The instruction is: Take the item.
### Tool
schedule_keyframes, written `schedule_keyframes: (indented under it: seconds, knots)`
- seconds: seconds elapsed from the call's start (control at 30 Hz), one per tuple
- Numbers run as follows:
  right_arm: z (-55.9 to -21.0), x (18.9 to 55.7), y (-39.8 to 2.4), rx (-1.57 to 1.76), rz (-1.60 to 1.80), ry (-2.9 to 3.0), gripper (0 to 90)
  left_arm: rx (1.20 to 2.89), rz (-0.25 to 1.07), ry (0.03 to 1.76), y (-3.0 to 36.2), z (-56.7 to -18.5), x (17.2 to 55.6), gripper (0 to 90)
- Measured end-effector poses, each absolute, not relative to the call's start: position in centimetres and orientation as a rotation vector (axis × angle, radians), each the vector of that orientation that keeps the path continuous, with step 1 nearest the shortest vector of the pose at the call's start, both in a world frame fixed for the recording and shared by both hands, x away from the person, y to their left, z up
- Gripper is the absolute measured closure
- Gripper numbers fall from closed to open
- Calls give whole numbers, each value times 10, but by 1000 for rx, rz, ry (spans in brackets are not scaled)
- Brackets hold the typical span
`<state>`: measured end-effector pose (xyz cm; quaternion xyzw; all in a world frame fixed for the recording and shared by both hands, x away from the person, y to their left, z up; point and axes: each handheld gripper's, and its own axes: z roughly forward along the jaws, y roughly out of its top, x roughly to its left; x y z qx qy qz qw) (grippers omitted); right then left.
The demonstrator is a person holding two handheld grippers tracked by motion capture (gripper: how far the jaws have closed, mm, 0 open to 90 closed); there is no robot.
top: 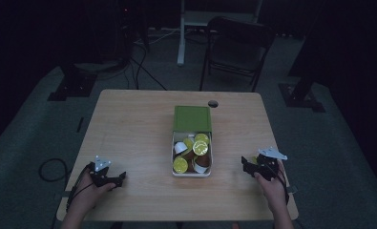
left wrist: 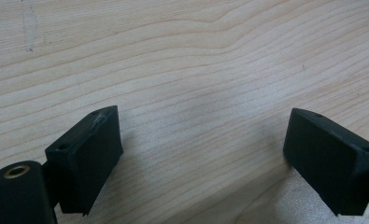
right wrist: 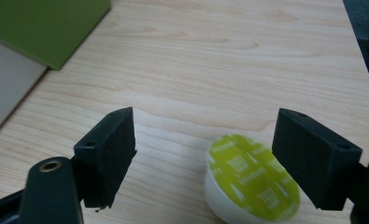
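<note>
Near the front edge of the pale wooden surface, the left gripper gapes over bare wood. The right gripper, jaws spread, straddles a white capsule with a lime-green foil lid. Farther off, mid-surface, sits a white box of capsules with a green sleeve, open room on both sides.

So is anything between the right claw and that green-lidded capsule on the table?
Nothing visible. In the right gripper view the right claw stands open with the capsule already between its jaws, close to one jaw and resting on bare table. The box sits off to the side.
</note>
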<state>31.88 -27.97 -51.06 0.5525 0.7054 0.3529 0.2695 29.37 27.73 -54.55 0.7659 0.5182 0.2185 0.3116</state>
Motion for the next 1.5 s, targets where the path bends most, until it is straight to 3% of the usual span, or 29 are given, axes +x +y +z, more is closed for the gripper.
schedule_keyframes:
  seconds: [0.63,1.5]
  knots:
    - [-510,315,-257,1351,1092,2066,190,2021,577,1368,277,-545,294,118]
    - [-537,307,-237,1136,1113,2371,196,2021,577,1368,277,-545,294,118]
